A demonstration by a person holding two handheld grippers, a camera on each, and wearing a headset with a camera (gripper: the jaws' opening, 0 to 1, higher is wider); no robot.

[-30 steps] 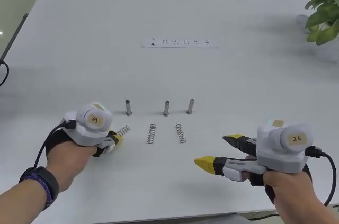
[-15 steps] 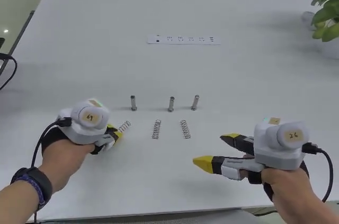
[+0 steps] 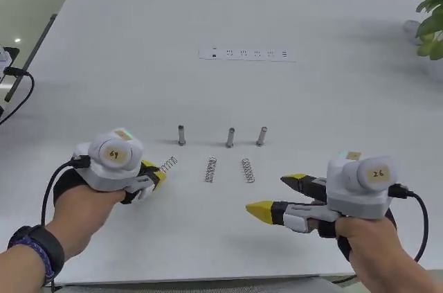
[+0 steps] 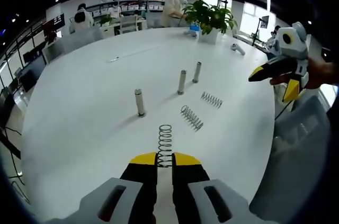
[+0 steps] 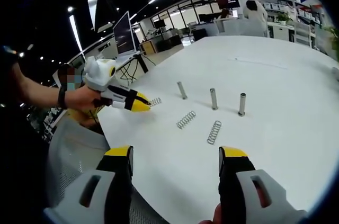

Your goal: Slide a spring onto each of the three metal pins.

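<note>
Three short metal pins stand upright in a row on the white table: left pin (image 3: 181, 134), middle pin (image 3: 230, 137), right pin (image 3: 261, 136). In front of them lie three springs. My left gripper (image 3: 156, 175) (image 4: 165, 156) is shut on the near end of the left spring (image 3: 168, 163) (image 4: 165, 140), which points toward the left pin (image 4: 140, 102). The middle spring (image 3: 210, 169) and right spring (image 3: 248, 170) lie loose. To the front right my right gripper (image 3: 275, 194) (image 5: 176, 155) stands open with nothing between its fingers, short of the springs (image 5: 214, 132).
A white power strip (image 3: 247, 53) lies further back on the table. A potted plant (image 3: 430, 9) stands at the far right corner. The table's front edge runs just below both hands. A cable (image 3: 17, 99) hangs at the left edge.
The head camera has shifted, so the whole scene sits further right. The right gripper has edged slightly left toward the springs. The left gripper stays at the left spring.
</note>
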